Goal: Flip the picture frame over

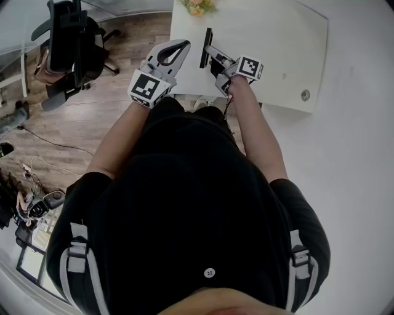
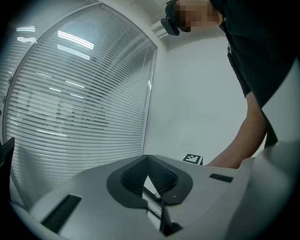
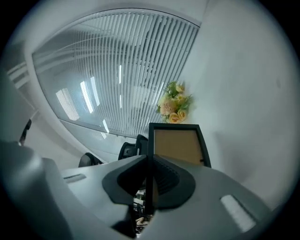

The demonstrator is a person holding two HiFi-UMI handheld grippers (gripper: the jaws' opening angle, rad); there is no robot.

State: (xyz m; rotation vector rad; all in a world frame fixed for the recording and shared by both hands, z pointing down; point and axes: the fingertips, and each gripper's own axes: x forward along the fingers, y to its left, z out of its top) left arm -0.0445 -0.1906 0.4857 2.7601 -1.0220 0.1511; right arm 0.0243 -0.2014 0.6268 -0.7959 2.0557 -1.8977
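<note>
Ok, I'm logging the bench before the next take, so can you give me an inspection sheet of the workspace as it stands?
Surface: white table, mostly bare, with a round grommet near one corner.
Job's things: black picture frame held on edge, brown backing facing the right gripper view.
Clutter: flowers at the table's far edge.
Grippers: right tongs shut on the frame's edge; left tongs shut, empty.
Cables: loose cable on the floor.
Surroundings: wood floor, office chair, blinds.
</note>
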